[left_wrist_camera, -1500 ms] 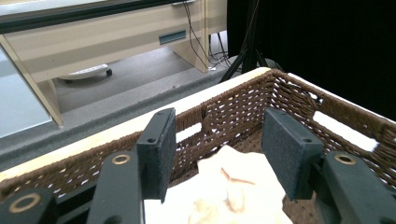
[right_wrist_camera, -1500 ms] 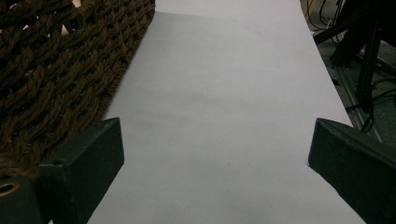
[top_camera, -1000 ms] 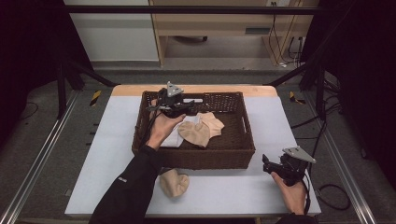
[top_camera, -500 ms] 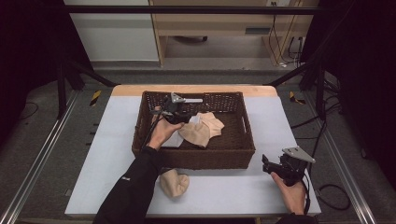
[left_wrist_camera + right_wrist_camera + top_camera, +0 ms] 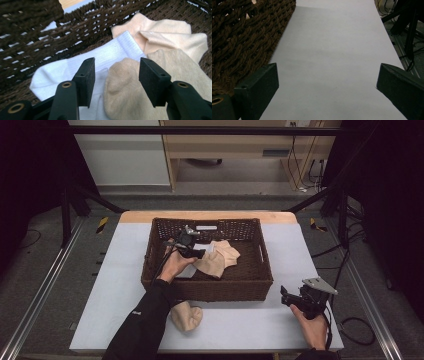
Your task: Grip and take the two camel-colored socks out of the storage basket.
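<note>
Left gripper (image 5: 115, 82) has just opened its jaws wide; the tan knit sock (image 5: 140, 95) lies straight ahead between them inside the brown wicker basket (image 5: 260, 280), untouched.

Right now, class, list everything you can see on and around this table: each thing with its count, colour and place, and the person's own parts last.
Basket: one, dark brown wicker, middle of the table.
Beige socks: at least two, in the basket, overlapping.
White sock: one, in the basket, partly under a beige one.
Beige sock on the table: one, in front of the basket.
Table: one, pale grey top.
Left gripper: black, jaws just opening, over the socks in the basket.
Right gripper: black, open, low over the table right of the basket.
</note>
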### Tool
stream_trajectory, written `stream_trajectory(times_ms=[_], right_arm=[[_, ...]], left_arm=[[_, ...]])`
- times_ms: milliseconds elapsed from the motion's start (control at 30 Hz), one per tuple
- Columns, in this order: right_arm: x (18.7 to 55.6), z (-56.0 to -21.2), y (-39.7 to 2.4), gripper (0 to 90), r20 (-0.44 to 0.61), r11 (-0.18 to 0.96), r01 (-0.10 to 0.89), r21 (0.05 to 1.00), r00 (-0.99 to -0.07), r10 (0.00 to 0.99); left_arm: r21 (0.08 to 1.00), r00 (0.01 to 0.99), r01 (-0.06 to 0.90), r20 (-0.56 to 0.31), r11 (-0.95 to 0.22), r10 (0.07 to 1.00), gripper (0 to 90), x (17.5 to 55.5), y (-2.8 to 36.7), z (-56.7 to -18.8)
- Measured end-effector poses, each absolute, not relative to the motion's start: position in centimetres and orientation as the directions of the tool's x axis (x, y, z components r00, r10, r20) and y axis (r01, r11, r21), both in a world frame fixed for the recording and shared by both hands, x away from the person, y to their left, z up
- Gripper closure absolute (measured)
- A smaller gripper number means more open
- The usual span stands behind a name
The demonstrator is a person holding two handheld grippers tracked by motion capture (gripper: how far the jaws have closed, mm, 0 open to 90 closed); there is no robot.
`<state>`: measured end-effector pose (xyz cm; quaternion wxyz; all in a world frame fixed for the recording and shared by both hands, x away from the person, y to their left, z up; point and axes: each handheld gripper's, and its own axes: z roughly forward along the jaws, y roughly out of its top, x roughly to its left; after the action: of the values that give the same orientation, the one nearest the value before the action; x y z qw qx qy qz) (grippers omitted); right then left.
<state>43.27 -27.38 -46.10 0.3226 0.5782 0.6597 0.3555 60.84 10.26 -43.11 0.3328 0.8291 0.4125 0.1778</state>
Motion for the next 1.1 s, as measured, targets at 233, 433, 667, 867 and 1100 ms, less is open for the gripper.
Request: stream_trajectory(times_ms=[233, 433, 667, 867, 1100], right_arm=[[43.3, -46.1, -27.4, 4.3, -0.011, 0.074, 0.534, 0.842, -0.121, 0.993], [43.3, -46.1, -27.4, 4.5, -0.014, 0.080, 0.537, 0.840, -0.126, 0.992], [43.3, -46.1, -27.3, 4.5, -0.012, 0.078, 0.537, 0.840, -0.124, 0.992], [43.3, -46.1, -27.3, 4.6, -0.016, 0.082, 0.539, 0.838, -0.127, 0.992], [43.2, -46.1, -27.4, 4.6, -0.008, 0.074, 0.542, 0.837, -0.123, 0.992]], left_arm=[[0.662, 0.606, 0.582, 0.032, -0.471, 0.795, 48.6, 60.8, 10.2, -43.5], [0.638, 0.628, 0.586, 0.033, -0.500, 0.778, 58.4, 60.8, 10.1, -43.6], [0.590, 0.654, 0.580, 0.074, -0.562, 0.753, 76.3, 60.3, 10.0, -43.4], [0.602, 0.642, 0.588, 0.060, -0.541, 0.764, 87.0, 60.0, 10.3, -42.7], [0.727, 0.626, 0.539, -0.007, -0.426, 0.780, 87.9, 59.3, 11.2, -40.7]])
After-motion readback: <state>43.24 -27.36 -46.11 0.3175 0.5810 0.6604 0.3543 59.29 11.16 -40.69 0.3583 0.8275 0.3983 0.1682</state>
